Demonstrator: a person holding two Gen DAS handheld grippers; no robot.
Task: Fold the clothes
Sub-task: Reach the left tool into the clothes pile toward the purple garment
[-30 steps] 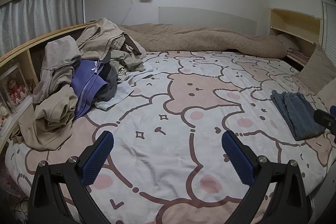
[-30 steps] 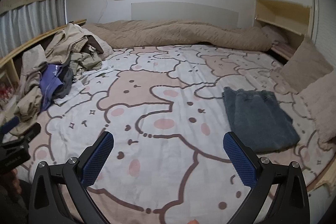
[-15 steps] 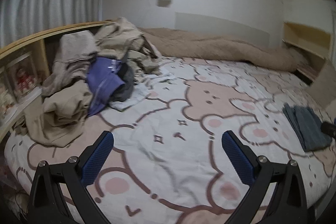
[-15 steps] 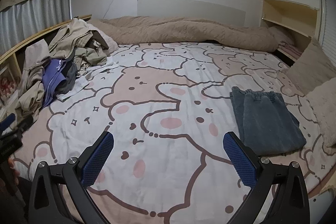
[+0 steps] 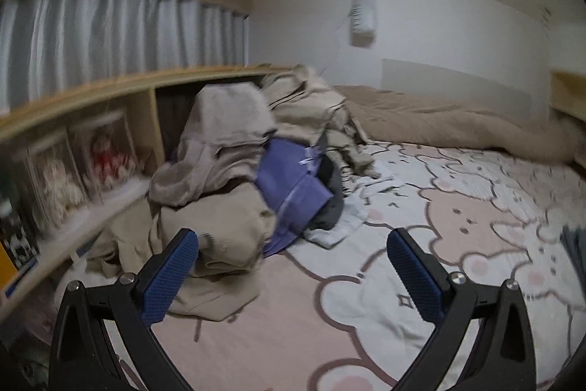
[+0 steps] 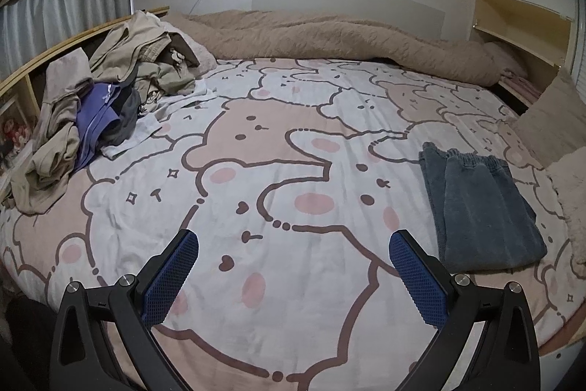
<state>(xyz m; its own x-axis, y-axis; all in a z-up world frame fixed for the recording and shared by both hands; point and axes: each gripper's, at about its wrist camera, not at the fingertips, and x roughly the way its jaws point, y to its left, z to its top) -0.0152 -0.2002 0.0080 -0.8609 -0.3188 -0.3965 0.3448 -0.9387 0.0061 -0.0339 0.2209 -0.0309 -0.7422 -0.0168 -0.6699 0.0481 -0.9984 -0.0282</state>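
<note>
A heap of unfolded clothes (image 6: 102,109) lies at the bed's (image 6: 293,171) far left, the left gripper (image 5: 293,266) faces it with fingers spread and empty, the right gripper (image 6: 293,266) hangs likewise agape over the middle, and folded grey trousers (image 6: 479,204) lie right.

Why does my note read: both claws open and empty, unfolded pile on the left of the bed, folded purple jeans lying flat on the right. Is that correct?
One error: the folded jeans are grey-blue denim, not purple, as the right wrist view shows. The purple garment sits in the unfolded pile on the left. The rest stands: left claw and right claw are both open and empty.
</note>
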